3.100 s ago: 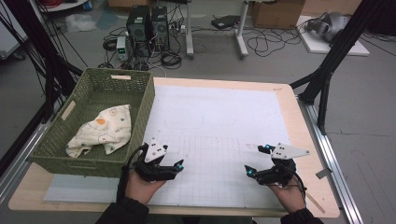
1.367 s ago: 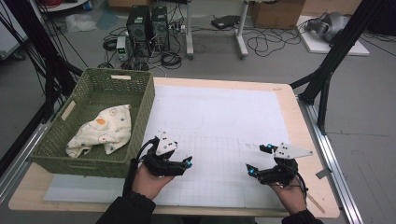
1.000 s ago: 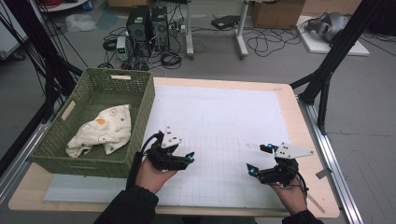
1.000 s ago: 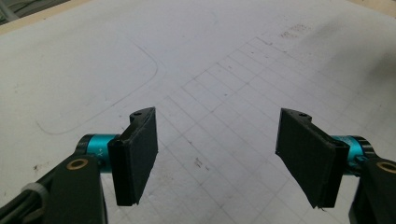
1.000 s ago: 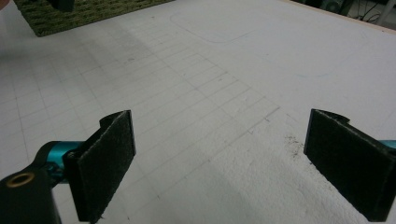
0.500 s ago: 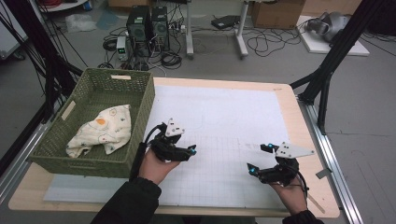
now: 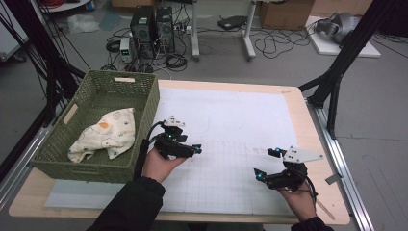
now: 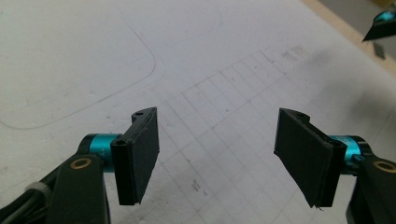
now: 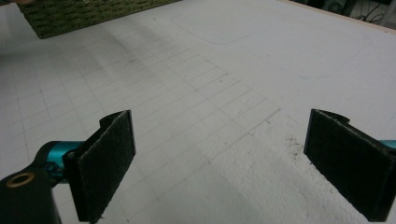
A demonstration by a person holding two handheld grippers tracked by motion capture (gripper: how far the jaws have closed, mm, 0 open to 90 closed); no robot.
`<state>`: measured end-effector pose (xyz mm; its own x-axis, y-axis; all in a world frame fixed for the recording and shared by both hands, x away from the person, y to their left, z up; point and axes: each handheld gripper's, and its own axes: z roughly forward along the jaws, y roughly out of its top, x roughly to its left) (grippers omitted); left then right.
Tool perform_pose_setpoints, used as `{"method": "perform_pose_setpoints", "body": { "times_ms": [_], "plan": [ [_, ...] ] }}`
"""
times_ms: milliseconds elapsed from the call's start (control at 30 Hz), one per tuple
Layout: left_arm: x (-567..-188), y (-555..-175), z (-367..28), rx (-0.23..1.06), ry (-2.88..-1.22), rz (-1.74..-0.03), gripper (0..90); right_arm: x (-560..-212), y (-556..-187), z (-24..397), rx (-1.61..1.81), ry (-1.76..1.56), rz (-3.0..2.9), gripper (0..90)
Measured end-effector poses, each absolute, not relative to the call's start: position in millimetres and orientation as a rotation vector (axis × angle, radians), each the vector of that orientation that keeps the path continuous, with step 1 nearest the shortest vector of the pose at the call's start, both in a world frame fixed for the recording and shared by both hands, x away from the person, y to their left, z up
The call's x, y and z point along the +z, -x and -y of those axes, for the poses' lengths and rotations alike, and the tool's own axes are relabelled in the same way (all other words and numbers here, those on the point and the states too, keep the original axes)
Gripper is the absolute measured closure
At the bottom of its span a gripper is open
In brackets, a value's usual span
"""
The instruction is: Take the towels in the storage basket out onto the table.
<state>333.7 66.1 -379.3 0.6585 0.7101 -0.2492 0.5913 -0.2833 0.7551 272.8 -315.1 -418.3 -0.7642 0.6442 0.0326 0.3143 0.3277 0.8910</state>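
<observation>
Plainly, with the left gripper [image 7: 185,147] just beside the green basket [image 7: 144,103] holding the patterned cloth [image 7: 108,137], jaws apart and empty like the right gripper's [image 7: 267,163], a low reach risks snagging the wicker rim.

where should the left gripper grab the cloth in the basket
Best guess: the raised, bunched fold near the middle of the cloth, coming straight down from above. It lies crumpled on the floor of the green basket, whose tall walls block a sideways approach. The left gripper, jaws open and empty, sits just right of the basket's wall, so it must lift over.
</observation>
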Motion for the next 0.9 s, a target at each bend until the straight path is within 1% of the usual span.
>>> {"method": "perform_pose_setpoints", "body": {
  "times_ms": [100,233,333,433,600,667,733,900],
  "plan": [
    [-377,-338,-71,0.131,-1.904,-1.043,32.8,-418,-273,315,1.413,-0.854,-2.270,8.1],
    [-372,-342,-71,0.078,-1.835,-1.057,34.1,-418,-274,315,1.419,-0.858,-2.271,8.2],
    [-371,-346,-73,0.064,-1.799,-1.077,34.5,-418,-274,315,1.420,-0.847,-2.270,8.1],
    [-370,-349,-76,0.070,-1.760,-1.109,34.6,-418,-273,315,1.421,-0.846,-2.269,8.1],
    [-365,-349,-78,0.061,-1.708,-1.110,35.9,-418,-274,316,1.427,-0.853,-2.268,8.2],
    [-359,-346,-79,0.106,-1.674,-1.096,37.0,-418,-274,316,1.422,-0.848,-2.269,8.1],
    [-354,-344,-81,0.114,-1.627,-1.103,38.8,-418,-274,315,1.426,-0.846,-2.273,8.2],
    [-339,-348,-86,0.075,-1.611,-1.115,38.2,-418,-275,316,1.428,-0.851,-2.271,8.1]
  ]
}}
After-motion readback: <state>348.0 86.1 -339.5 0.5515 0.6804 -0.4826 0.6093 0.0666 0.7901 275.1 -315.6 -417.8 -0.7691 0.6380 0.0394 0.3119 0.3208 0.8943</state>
